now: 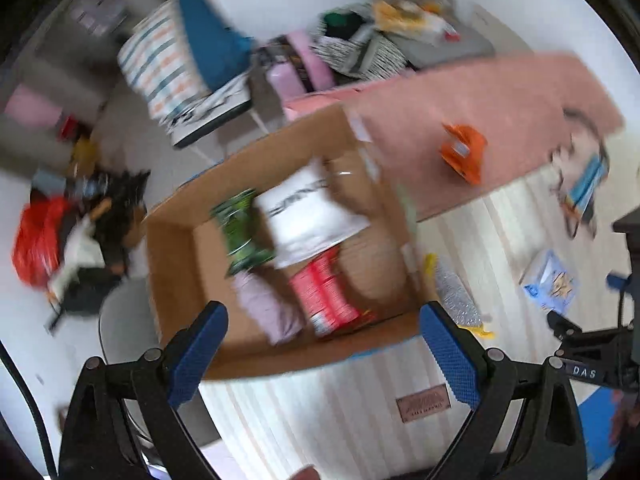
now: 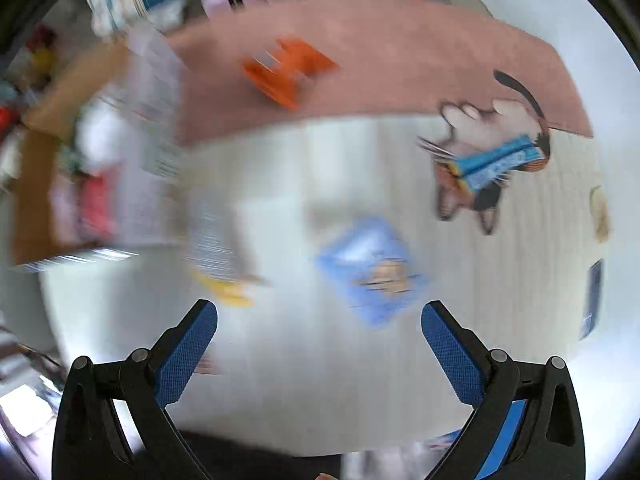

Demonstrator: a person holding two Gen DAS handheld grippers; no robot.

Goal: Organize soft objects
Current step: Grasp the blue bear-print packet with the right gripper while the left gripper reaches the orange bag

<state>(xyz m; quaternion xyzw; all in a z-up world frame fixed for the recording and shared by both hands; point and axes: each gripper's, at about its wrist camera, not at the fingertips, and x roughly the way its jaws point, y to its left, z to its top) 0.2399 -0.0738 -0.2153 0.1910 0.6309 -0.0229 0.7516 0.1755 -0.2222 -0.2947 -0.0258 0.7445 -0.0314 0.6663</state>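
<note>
An open cardboard box (image 1: 176,264) sits on a pale striped mattress (image 1: 328,408). Inside lie a white pouch (image 1: 312,216), a green packet (image 1: 240,232), a red packet (image 1: 328,296) and a lilac soft item (image 1: 268,312). My left gripper (image 1: 322,332) is open and empty just above the box's near edge. My right gripper (image 2: 320,334) is open and empty over the mattress, near a blue packet (image 2: 372,268). A clear yellow-ended packet (image 1: 456,300) lies beside the box. An orange item (image 2: 288,70) lies on the pink blanket (image 2: 400,52).
A cartoon dog plush with a blue packet on it (image 2: 492,164) lies at the right. A cluttered pile (image 1: 360,44) and striped cushion (image 1: 160,64) stand beyond the blanket. A red bag and dark items (image 1: 60,236) lie left of the box. The right wrist view is motion-blurred.
</note>
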